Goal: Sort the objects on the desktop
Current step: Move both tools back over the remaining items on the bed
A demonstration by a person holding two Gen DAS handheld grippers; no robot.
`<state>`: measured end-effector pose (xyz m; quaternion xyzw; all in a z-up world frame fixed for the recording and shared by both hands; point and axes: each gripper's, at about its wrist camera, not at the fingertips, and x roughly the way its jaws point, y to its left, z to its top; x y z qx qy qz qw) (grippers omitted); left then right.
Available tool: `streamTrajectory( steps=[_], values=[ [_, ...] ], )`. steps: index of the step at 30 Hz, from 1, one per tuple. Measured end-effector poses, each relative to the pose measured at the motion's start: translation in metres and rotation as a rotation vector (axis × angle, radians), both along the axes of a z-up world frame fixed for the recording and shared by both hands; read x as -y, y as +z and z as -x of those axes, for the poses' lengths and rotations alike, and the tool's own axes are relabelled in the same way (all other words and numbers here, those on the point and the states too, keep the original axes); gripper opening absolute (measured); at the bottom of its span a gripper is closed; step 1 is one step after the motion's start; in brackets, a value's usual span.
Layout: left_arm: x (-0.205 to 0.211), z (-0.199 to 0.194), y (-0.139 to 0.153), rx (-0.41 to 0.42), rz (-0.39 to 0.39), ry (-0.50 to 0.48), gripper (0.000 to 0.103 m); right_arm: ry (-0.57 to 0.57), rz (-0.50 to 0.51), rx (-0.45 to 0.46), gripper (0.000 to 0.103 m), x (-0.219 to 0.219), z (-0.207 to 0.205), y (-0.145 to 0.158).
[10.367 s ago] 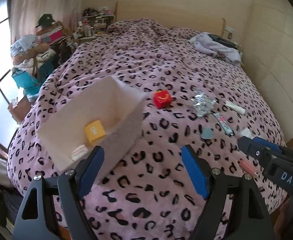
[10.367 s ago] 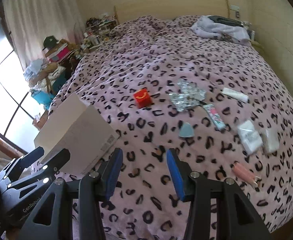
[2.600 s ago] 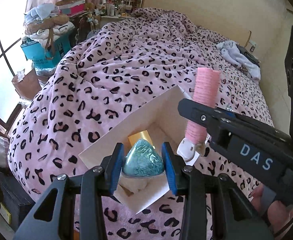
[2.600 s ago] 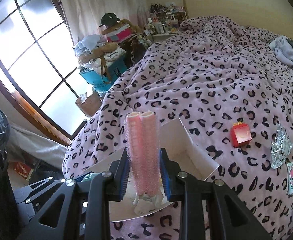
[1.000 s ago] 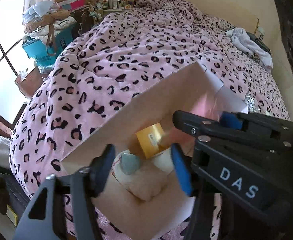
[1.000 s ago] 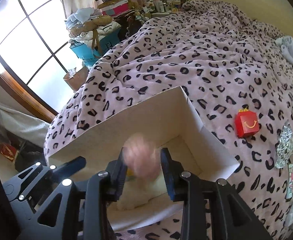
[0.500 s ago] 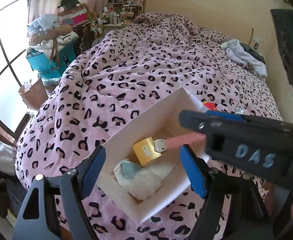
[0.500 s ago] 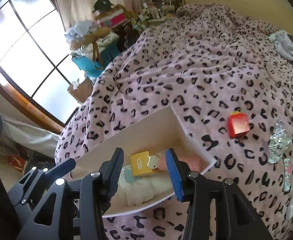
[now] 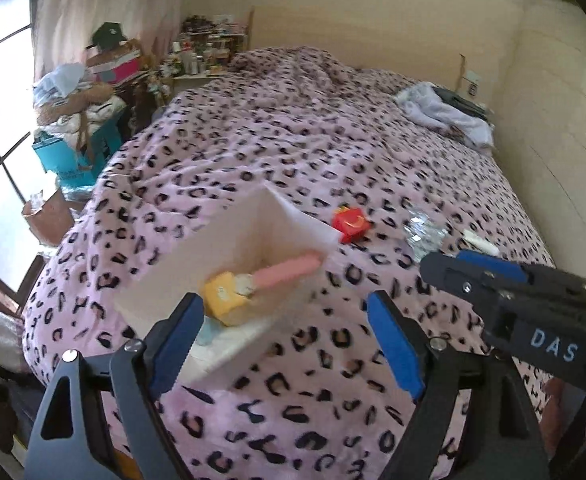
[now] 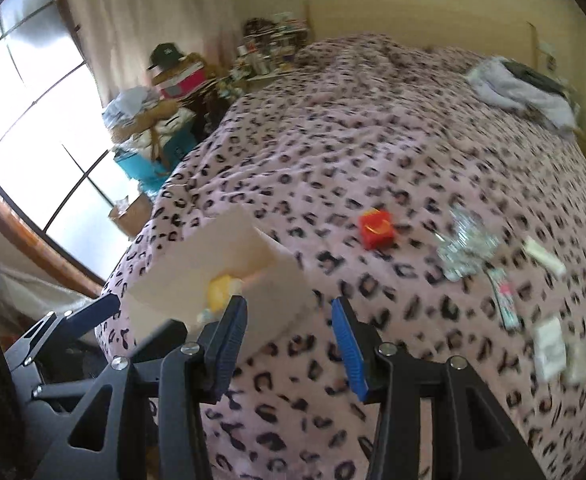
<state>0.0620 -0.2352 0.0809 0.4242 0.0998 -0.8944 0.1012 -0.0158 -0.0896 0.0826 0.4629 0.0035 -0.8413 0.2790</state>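
Note:
A white cardboard box (image 9: 221, 240) stands on the leopard-print bed. Inside lie a yellow box (image 9: 225, 298), a pink hair roller (image 9: 287, 270) and a bit of teal item (image 9: 209, 332). My left gripper (image 9: 283, 300) hovers just before the box, its jaws opening with nothing between them. My right gripper (image 10: 288, 306) is open and empty, above the bed to the right of the box (image 10: 213, 248). Further right on the bed lie a red box (image 10: 376, 227), foil blister packs (image 10: 467, 248), a white tube (image 10: 543, 256), a striped tube (image 10: 505, 300) and white packets (image 10: 551, 348).
A pile of clothes (image 9: 441, 114) lies at the bed's far right corner. Left of the bed are a teal bag (image 9: 69, 160), stacked clutter, a crowded shelf (image 9: 209, 52) and a large window. The bed edge drops off close below the grippers.
Both grippers have pulled back and up from the box. The roller left the right gripper and the teal item the left; both now lie in the box. The left jaws have spread wider.

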Motion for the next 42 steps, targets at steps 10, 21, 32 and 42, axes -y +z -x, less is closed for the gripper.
streamTrajectory(
  steps=[10,21,32,42],
  values=[
    [-0.111,0.013,-0.080,0.132,-0.034,-0.202,0.087,-0.290,-0.013,0.094,0.046,-0.142,-0.029,-0.087],
    [-0.216,0.042,-0.136,0.205,-0.061,-0.364,0.087,-0.552,-0.047,0.115,0.046,-0.279,-0.048,-0.139],
    [-0.265,0.128,-0.137,0.216,-0.057,-0.351,0.087,-0.638,-0.043,0.051,0.046,-0.356,-0.010,-0.140],
    [-0.286,0.229,-0.170,0.302,-0.041,-0.254,0.087,-0.592,-0.075,0.034,0.046,-0.394,0.068,-0.155]
  ],
)
